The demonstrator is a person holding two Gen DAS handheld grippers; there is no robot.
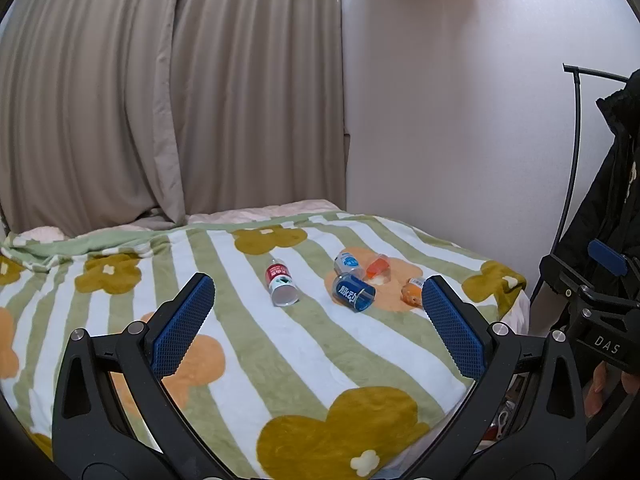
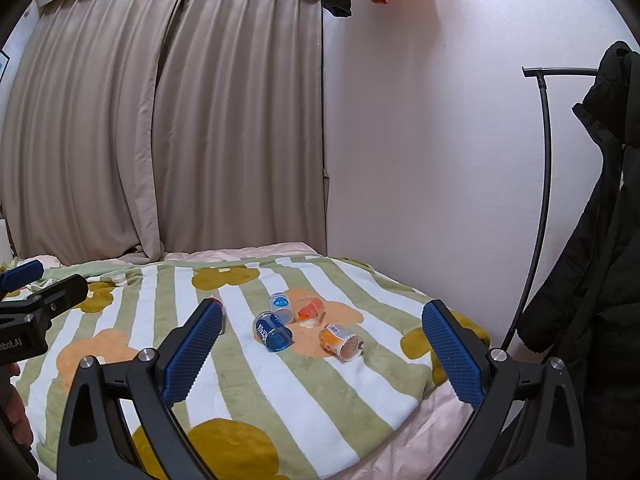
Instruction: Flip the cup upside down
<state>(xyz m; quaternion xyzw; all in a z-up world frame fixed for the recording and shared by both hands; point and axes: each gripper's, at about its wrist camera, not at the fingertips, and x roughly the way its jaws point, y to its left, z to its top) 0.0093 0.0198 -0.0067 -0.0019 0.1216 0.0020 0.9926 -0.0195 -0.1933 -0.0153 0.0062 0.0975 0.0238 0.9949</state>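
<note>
**Inspector:** Report both grippers and the cups.

**Operator:** I see the left gripper [image 1: 318, 308] with its blue pads spread wide, nothing between them. The right gripper [image 2: 322, 330] stands the same, jaws parted and empty. Both hang above the bed, short of the cups.

**Inspector:** Where do the cups lie?

**Operator:** All on their sides on the striped flower blanket [image 1: 248, 344]. The blue cup [image 1: 354, 293] lies with its mouth toward me; just behind it are the pale-blue cup [image 1: 347, 263] and the clear cup with orange label [image 1: 378, 269], close together. The red-labelled cup [image 1: 281, 284] lies apart, to the left of that group.

**Inspector:** What differs between views?

**Operator:** In the left wrist view the orange cup [image 1: 412, 292] is partly hidden behind the right-hand pad; the right wrist view shows it whole [image 2: 342, 340], nearest the bed's right edge. There, though, the red-labelled cup [image 2: 218, 303] is mostly hidden behind the left-hand pad. The right view also shows the black coat [image 2: 592, 260] on its rack, and the curtain [image 2: 160, 120] up to its rail.
</note>
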